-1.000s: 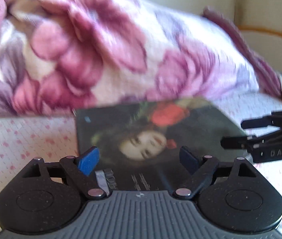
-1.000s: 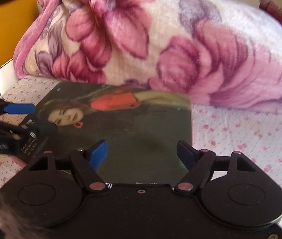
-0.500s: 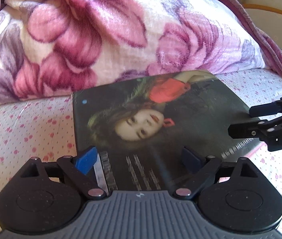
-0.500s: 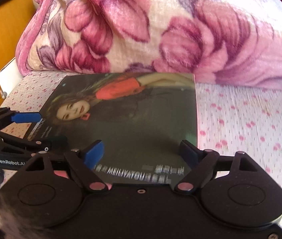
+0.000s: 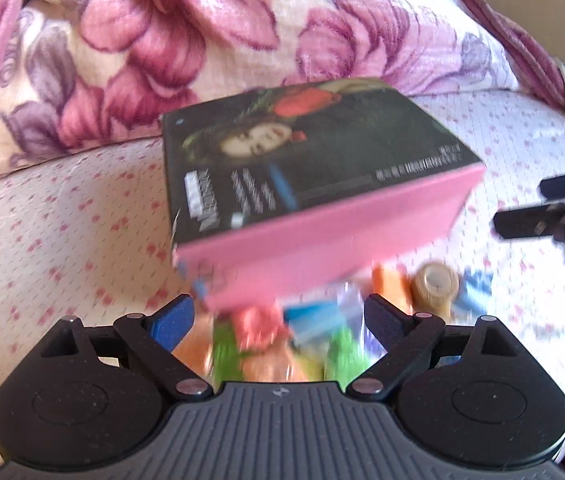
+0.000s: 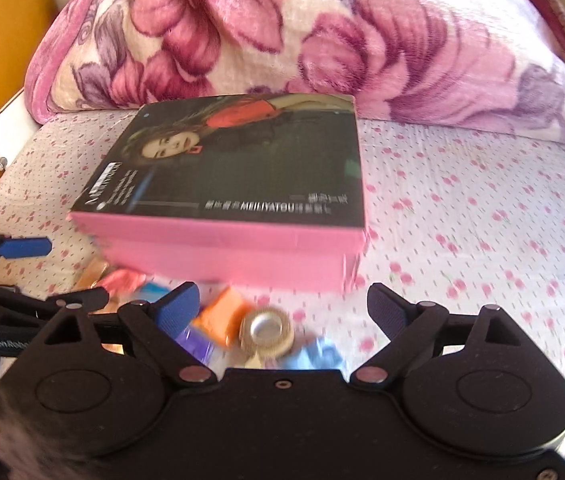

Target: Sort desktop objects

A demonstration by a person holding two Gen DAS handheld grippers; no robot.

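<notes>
Pink box [image 6: 238,248], lid on, sits on dotted sheet mid-bed; small clutter [image 6: 242,320] near it. Judged light, stiff cardboard, glossy lid; grip side walls. Left gripper [image 5: 278,320], right gripper [image 6: 282,306] both wide open, empty.

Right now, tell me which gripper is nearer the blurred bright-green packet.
Left. The bright-green packet lies between the left gripper's open fingers. The right gripper hangs well off to the packet's right, also open.

Pink box [image 6: 226,256], dark lid; pink-dotted sheet [image 6: 482,220]; floral blanket [image 6: 322,32].
</notes>
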